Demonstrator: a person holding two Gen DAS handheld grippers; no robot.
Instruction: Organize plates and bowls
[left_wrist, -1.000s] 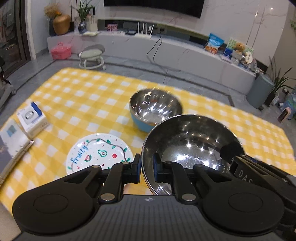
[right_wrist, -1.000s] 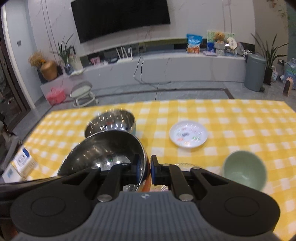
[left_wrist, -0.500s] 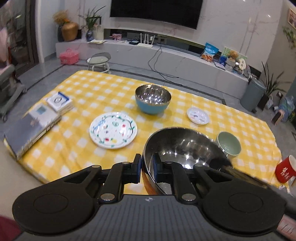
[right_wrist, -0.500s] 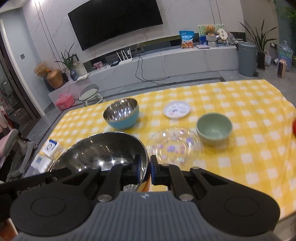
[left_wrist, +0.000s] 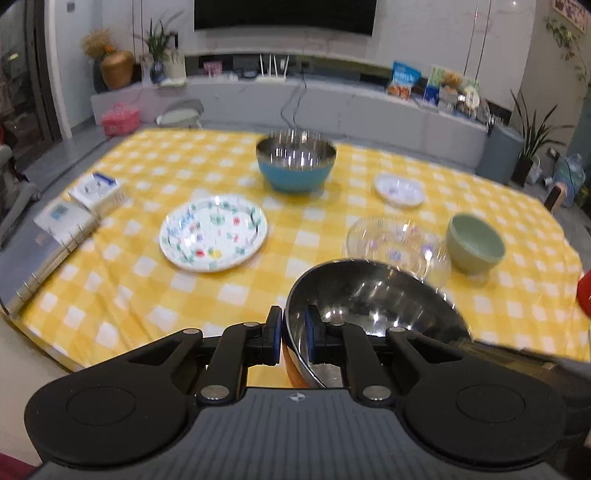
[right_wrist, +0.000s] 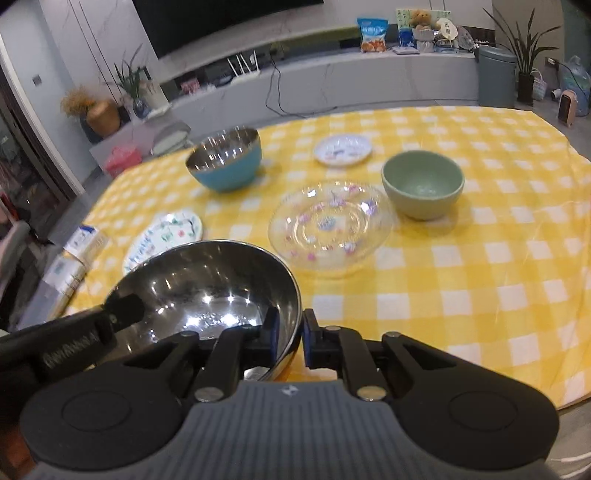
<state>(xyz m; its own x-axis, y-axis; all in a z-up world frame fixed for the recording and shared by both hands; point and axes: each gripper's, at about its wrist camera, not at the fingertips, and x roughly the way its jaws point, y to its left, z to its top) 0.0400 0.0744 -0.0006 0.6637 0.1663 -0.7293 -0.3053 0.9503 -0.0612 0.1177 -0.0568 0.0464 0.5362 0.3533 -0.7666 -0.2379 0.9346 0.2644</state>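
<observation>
Left gripper (left_wrist: 294, 334) and right gripper (right_wrist: 290, 341) each clamp opposite rims of the steel bowl (right_wrist: 207, 291), held between them at the table's near edge. Ahead lie the glass plate (right_wrist: 328, 225), green bowl (right_wrist: 423, 184) and blue bowl (left_wrist: 295, 164).
</observation>
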